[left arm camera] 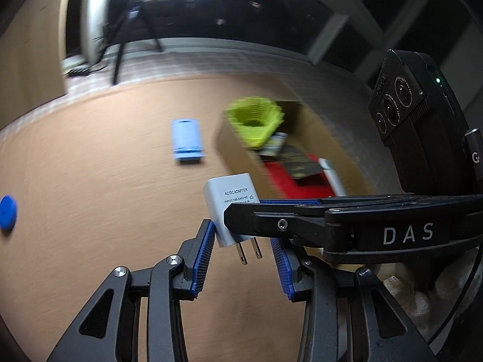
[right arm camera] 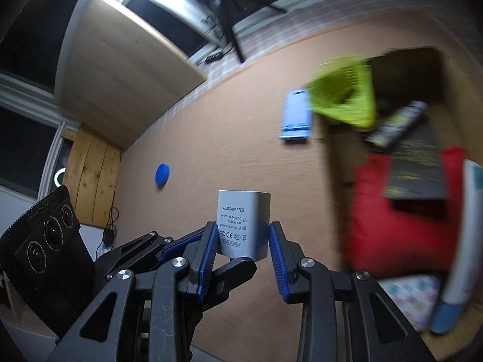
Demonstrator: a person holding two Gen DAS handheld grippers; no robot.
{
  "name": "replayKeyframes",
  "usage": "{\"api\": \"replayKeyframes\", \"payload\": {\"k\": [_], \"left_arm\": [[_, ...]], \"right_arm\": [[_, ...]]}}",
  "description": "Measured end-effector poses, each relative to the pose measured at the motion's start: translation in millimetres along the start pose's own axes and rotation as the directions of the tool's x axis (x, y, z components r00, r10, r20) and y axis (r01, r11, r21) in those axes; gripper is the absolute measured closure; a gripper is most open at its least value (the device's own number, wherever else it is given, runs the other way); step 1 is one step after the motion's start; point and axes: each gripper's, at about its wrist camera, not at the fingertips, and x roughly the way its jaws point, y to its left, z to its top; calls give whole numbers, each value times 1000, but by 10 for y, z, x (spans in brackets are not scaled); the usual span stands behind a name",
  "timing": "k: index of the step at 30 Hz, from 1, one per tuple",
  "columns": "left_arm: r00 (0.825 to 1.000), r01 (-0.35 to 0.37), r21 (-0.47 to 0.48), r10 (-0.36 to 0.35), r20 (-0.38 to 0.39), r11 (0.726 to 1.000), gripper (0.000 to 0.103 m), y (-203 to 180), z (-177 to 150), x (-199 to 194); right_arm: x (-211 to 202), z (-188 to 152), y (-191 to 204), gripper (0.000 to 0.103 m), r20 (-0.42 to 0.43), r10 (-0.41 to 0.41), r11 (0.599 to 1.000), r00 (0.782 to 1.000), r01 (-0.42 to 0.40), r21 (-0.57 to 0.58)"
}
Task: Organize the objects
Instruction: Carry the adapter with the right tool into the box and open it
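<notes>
A white AC/DC adapter [right arm camera: 244, 223] hangs above the brown table, and my right gripper [right arm camera: 243, 232] is shut on its sides with both blue pads. In the left wrist view the same adapter [left arm camera: 226, 205] is tilted with its two prongs pointing down. Those prongs sit between the fingers of my left gripper [left arm camera: 241, 236]. The left pad touches the adapter's lower corner, while the other pad stands clear of the prongs. The right gripper's fingers [left arm camera: 271, 223] cross in from the right. One left finger [right arm camera: 238, 267] shows under the adapter in the right wrist view.
An open cardboard box [left arm camera: 241, 163] lies to the right, holding a lime-green basket [left arm camera: 256, 120], a red item [right arm camera: 401, 220], a black booklet [right arm camera: 419, 169] and a white tube [right arm camera: 462, 247]. A light-blue case [left arm camera: 187, 141] and a blue round cap [left arm camera: 7, 212] lie on the brown table [left arm camera: 105, 196].
</notes>
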Motion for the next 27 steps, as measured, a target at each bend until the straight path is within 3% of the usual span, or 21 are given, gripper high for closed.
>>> {"api": "replayKeyframes", "payload": {"k": [12, 27], "left_arm": [[992, 103, 137, -92, -88, 985, 61, -995, -45, 425], [983, 147, 173, -124, -138, 974, 61, -1283, -105, 631]], "right_arm": [[-584, -423, -748, 71, 71, -43, 990, 997, 33, 136], [-755, -589, -1069, 67, 86, -76, 980, 993, 59, 191]]}}
